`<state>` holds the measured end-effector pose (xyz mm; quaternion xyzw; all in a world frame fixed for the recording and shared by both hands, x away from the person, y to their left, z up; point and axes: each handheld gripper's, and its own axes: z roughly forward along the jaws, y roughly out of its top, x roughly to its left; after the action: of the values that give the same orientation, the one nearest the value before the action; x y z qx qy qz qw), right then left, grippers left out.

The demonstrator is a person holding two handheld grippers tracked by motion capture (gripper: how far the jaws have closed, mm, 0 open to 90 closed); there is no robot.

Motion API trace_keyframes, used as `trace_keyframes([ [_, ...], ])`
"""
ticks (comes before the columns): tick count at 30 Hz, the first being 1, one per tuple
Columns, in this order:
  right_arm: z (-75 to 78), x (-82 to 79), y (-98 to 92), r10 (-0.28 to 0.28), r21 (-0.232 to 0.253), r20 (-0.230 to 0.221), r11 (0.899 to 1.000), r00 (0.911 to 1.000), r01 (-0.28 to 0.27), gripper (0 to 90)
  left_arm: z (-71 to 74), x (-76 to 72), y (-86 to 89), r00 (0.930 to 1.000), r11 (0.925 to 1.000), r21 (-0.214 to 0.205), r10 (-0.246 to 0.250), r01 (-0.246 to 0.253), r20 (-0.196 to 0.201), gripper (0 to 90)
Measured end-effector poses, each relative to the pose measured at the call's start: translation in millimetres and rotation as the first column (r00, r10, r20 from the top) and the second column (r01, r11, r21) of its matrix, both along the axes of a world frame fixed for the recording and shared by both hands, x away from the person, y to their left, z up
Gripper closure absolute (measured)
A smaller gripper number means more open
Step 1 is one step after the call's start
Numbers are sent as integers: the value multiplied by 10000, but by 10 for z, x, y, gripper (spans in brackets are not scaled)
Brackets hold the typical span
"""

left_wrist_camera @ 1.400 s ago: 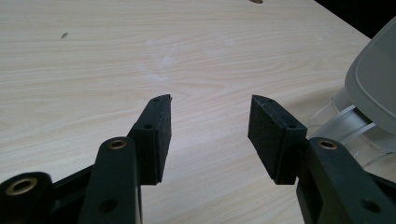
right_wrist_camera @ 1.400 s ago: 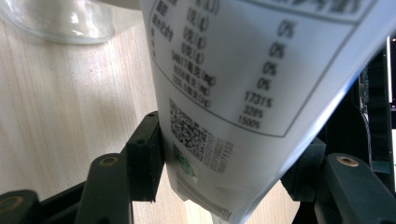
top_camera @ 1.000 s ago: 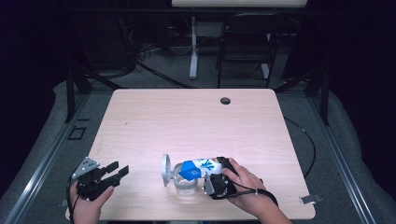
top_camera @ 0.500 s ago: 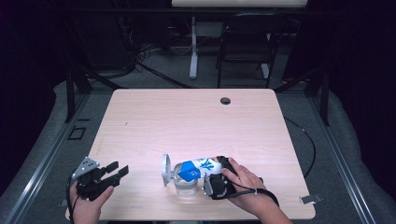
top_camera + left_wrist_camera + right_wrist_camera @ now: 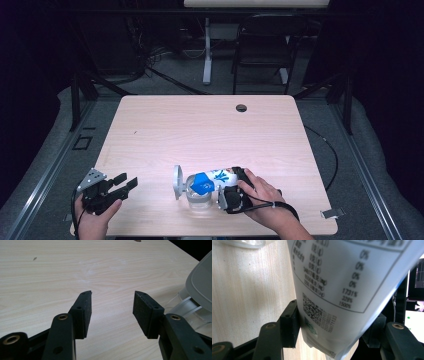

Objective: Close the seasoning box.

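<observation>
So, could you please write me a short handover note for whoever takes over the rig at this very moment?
Right gripper: shut on the white-and-blue pouch, held tilted over the clear container.
Left gripper: open, holding nothing, at the table's near left corner.
The container's grey lid stands open on its left side.
Done: pouch picked up and brought to the container.
Left: probably emptying the pouch and closing the lid; whether anything has poured yet cannot be told.

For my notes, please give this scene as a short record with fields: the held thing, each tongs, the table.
held thing: white packet with blue print, tilted over a clear jar
jar lid: grey lid, standing on edge at the jar's left
right tongs: closed on the packet's lower end
left tongs: open, nothing between, apart from the jar
table: light wood
</observation>
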<state>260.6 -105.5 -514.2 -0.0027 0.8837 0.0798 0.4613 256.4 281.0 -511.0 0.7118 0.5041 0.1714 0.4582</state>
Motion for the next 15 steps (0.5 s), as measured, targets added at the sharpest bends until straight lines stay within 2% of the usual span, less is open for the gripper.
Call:
trace_keyframes([
  [5,1,-2,6,42,-113,97,9999,9999,-41,419,0,1,0,10000,10000,4,-1,1,-3,499],
  [7,15,-8,11,8,-331,185,9995,9998,-2,419,-1,1,0,10000,10000,-2,5,-5,-3,499],
  [15,11,-9,12,17,-457,313,9990,9995,-2,419,-6,3,7,10000,10000,-16,31,-31,17,499],
])
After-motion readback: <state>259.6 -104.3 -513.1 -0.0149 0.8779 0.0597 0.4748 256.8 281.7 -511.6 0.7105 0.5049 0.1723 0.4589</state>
